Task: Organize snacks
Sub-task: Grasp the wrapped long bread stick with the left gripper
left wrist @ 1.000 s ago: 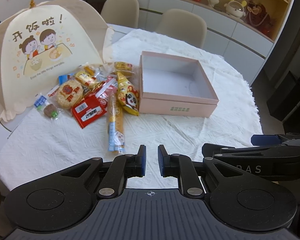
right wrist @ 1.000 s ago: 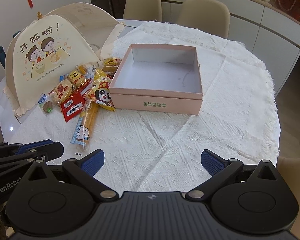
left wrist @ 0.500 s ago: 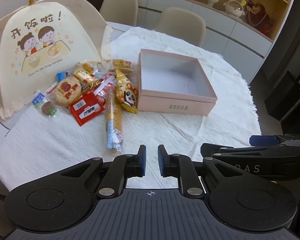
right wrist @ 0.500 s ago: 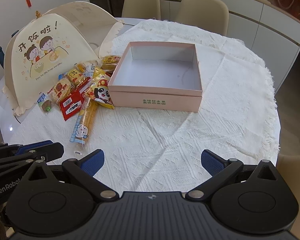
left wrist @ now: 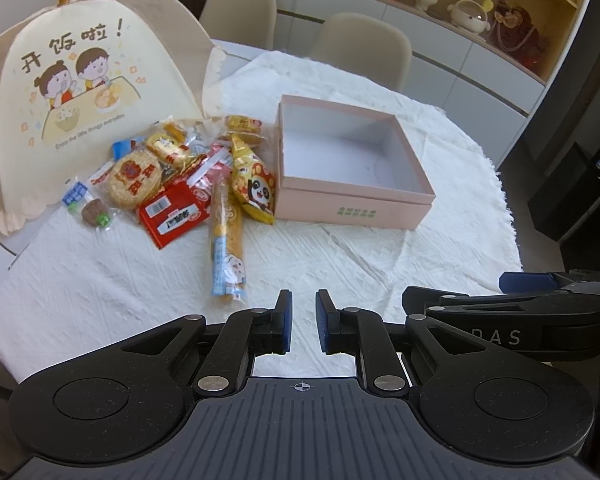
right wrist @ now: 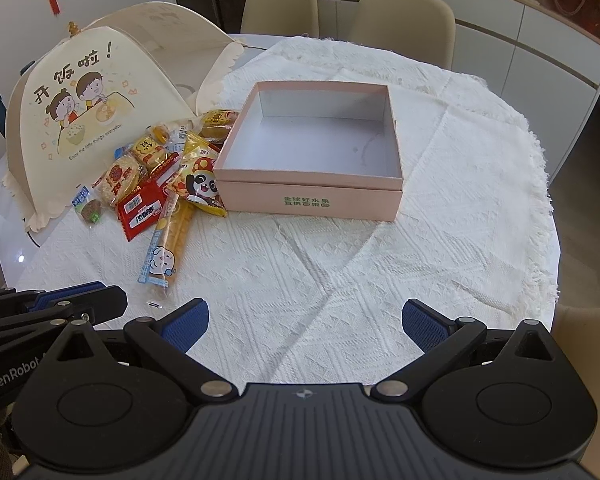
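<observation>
A heap of shiny wrapped snacks (left wrist: 188, 184) lies on the desk, touching the empty pink cardboard box (right wrist: 312, 152). Left claw (left wrist: 303, 322) nearly clenched, holding nothing; right claw (right wrist: 304, 322) released. Slippery overlapping wrappers could slide from a grip.

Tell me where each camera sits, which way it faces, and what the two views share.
Left wrist: on the left tongs, looking forward over the white tablecloth at the snack pile and pink box; its own nearly closed fingers show, with the right tongs at the right edge.
Right wrist: on the right tongs, facing the pink box nearly head-on; its wide-open fingers show, with the left tongs at the lower left.
Shared: box, snack pile, long stick snack, food cover.
</observation>
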{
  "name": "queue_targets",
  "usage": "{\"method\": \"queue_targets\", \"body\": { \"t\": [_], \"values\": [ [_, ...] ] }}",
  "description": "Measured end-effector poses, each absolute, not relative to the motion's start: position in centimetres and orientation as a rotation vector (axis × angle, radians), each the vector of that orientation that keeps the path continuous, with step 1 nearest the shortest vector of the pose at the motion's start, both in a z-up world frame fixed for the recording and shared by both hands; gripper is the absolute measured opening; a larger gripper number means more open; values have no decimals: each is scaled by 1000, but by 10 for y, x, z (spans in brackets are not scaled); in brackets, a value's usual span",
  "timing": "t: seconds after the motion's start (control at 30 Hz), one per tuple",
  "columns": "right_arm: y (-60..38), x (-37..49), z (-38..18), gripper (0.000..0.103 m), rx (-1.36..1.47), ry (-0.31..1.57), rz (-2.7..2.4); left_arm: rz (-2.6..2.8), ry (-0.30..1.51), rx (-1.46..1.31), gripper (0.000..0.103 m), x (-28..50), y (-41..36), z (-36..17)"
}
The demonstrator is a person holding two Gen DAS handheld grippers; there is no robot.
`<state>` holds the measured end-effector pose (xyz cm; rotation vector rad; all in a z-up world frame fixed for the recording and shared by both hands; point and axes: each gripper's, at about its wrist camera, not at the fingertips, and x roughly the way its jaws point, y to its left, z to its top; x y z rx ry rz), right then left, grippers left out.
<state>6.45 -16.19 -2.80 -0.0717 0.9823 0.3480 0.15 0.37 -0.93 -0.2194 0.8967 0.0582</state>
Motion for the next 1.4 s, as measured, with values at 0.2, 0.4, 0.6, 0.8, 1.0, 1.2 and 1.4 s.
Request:
{"method": "queue_targets", "body": {
  "t": [0.2, 0.4, 0.6, 0.8, 1.0, 1.2, 1.4],
  "values": [
    [-162, 65, -28, 103, -71, 983, 348, 57, 900, -222, 17, 2, 4, -11],
    [-162, 69, -34, 103, -57, 993, 340, 60, 914, -228, 17, 6, 9, -14],
    [-152, 86, -54, 103, -90, 964, 318, 17, 848, -307, 19, 16, 35, -35],
    [-125, 120, -83, 103, -177, 884, 345, -39, 833, -485, 19, 41, 89, -65],
    [-91, 168, -97, 103, -184, 854, 419, 37, 870, -502, 19, 61, 120, -76],
    [-61, 213, -98, 103, -84, 838, 495, 84, 868, -529, 19, 73, 143, -82],
    [-13, 237, -109, 103, 38, 939, 612, 125, 886, -544, 19, 75, 160, -90]
  ]
}}
